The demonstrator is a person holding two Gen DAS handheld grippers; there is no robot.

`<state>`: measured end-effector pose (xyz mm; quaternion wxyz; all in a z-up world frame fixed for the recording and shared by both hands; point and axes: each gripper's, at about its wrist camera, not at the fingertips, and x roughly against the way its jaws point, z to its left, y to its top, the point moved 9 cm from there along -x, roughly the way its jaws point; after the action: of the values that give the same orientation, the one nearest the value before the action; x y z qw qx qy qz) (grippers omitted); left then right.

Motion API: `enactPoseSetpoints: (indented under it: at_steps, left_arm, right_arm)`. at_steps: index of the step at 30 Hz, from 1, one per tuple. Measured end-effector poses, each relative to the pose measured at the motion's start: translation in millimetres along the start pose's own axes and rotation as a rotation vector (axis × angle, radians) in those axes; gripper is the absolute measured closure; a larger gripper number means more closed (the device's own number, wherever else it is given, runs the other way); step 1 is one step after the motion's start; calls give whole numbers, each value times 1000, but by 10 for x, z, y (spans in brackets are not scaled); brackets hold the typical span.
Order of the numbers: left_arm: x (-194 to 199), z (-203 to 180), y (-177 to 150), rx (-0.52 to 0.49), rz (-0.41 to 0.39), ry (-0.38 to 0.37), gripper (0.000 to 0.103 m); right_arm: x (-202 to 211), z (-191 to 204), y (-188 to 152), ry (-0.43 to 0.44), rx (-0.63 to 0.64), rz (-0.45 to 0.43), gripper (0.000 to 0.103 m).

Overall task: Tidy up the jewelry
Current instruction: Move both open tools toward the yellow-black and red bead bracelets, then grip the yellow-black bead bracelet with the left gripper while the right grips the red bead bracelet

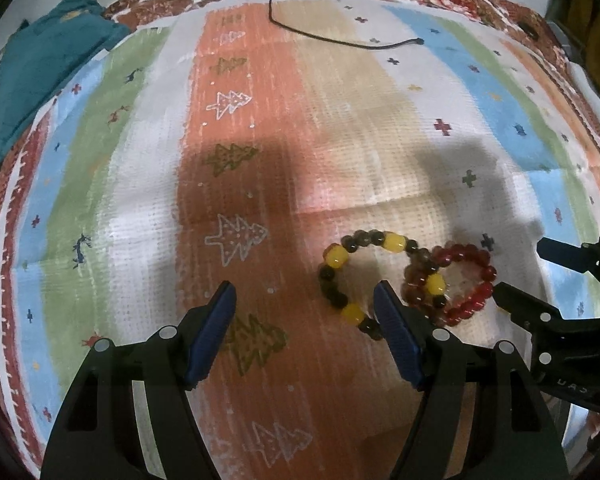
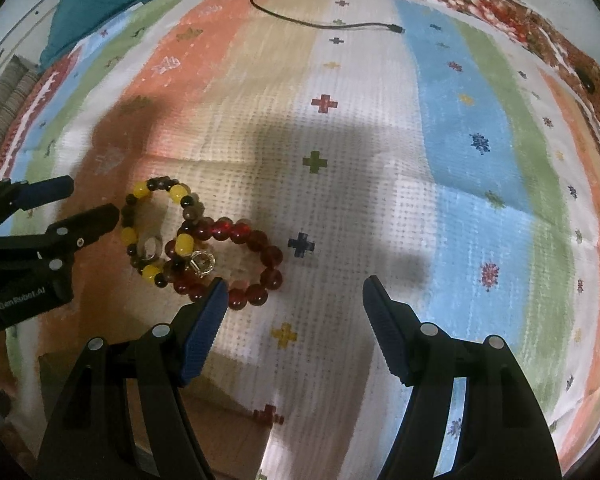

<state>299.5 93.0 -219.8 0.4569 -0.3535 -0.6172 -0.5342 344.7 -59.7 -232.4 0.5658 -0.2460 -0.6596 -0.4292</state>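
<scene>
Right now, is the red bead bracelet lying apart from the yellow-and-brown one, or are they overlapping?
Overlapping. The red bracelet lies flat on the cloth, its left edge crossing the yellow-and-brown bracelet beside a small metal ring.

Left hand-held gripper [image 1: 305,300], black frame, ribbed blue pads [image 1: 214,334], silver screws
</scene>
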Motion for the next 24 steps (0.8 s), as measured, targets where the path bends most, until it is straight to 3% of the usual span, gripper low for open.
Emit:
enactPoseSetpoints:
  at_steps: [9, 13, 17, 19, 20, 22, 24]
  left_arm:
    - [-160, -74, 33, -28, 16, -21, 34]
    - [-265, -48, 25, -30, 31, -9, 36]
    - [-318, -17, 27, -50, 15, 2, 46]
    - [-321, 6, 20, -51, 14, 3, 53]
    - [-316, 15, 14, -51, 14, 3, 59]
    - [-304, 19, 5, -58, 14, 14, 66]
    - [-297, -11, -16, -74, 17, 16, 81]
  right_arm:
    - [-146, 31, 42, -1, 24, 19, 34]
    - [-208, 56, 78, 0, 38, 22, 51]
    - [-262, 121, 113, -2, 66, 21, 60]
    - [-278, 140, 113, -16, 81, 22, 70]
    - [-280, 150, 113, -16, 85, 22, 73]
    - [-276, 179, 112, -4, 90, 22, 89]
    - [-269, 192, 112, -9, 96, 17, 89]
